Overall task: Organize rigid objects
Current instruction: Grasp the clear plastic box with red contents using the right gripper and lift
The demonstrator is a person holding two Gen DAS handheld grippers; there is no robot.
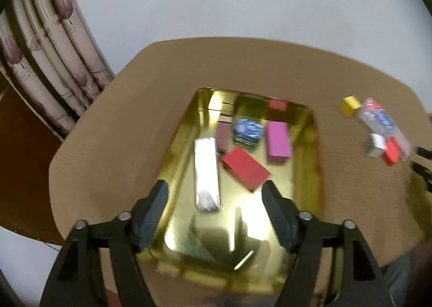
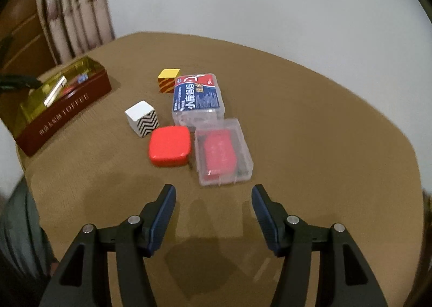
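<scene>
1. Left wrist: we see our left gripper (image 1: 214,191) above the gold tin (image 1: 310,150), jaws apart, holding nothing; silver bar (image 1: 206,174), red block (image 1: 245,168), pink block (image 1: 278,142) lie inside.
2. Right wrist: our right gripper (image 2: 213,196) hangs empty, jaws spread, over the brown table (image 2: 324,145); red case (image 2: 169,149) and clear box (image 2: 224,151) lie near.

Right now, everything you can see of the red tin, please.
The red tin is a long, open, lidless rectangular box: dark red outside with pale lettering, mirror-gold inside. It sits flat at the left edge of the brown table, apart from the loose items. Inside lie a silver bar, red block, pink block and blue packet. The open left gripper hovers above.
</scene>
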